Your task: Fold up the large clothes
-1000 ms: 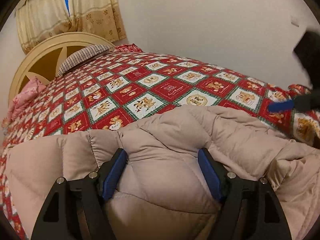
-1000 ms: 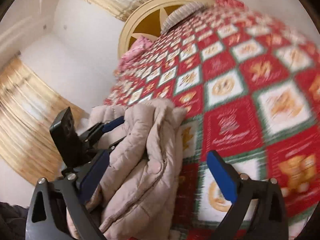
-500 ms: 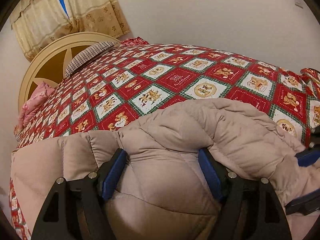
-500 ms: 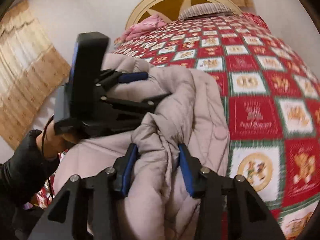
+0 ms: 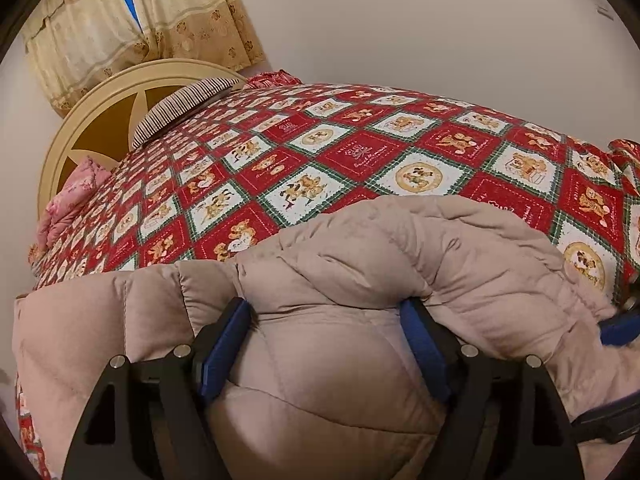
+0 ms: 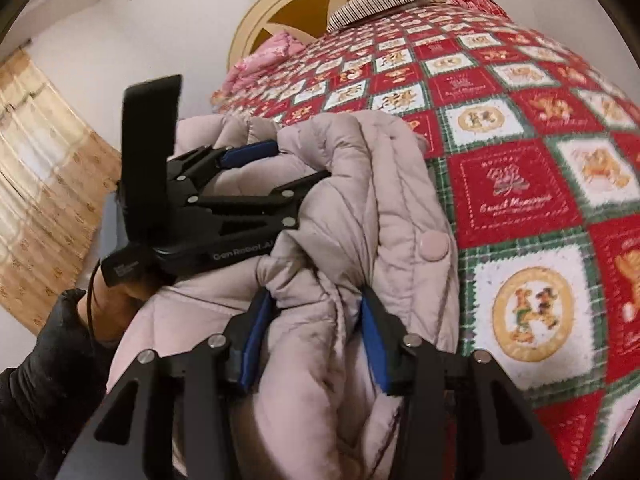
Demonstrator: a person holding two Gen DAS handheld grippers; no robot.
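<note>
A puffy beige quilted jacket point(image 5: 360, 248) lies bunched at the near edge of the bed. My left gripper point(image 5: 324, 308) is shut on a thick bulge of it, both blue pads pressed into the padding. In the right wrist view the same left gripper point(image 6: 298, 160) comes in from the left, held by a hand in a black sleeve point(image 6: 60, 340). My right gripper point(image 6: 315, 294) grips a raised fold of the jacket point(image 6: 360, 184) beside a round snap button point(image 6: 435, 245); its jaws are opening slightly while the pads still press the fabric. One right fingertip point(image 5: 622, 328) shows at the left view's right edge.
The red, white and green patchwork bedspread point(image 5: 360, 152) stretches away beyond the jacket. A cream round headboard point(image 5: 100, 120), a striped pillow point(image 5: 180, 108) and pink bedding point(image 5: 72, 196) are at the far end. Curtains point(image 5: 140, 20) hang behind and to the left point(image 6: 40, 180).
My right gripper swung left from over the bedspread onto the jacket's fold and closed on it. My left gripper kept its grip and barely moved.
</note>
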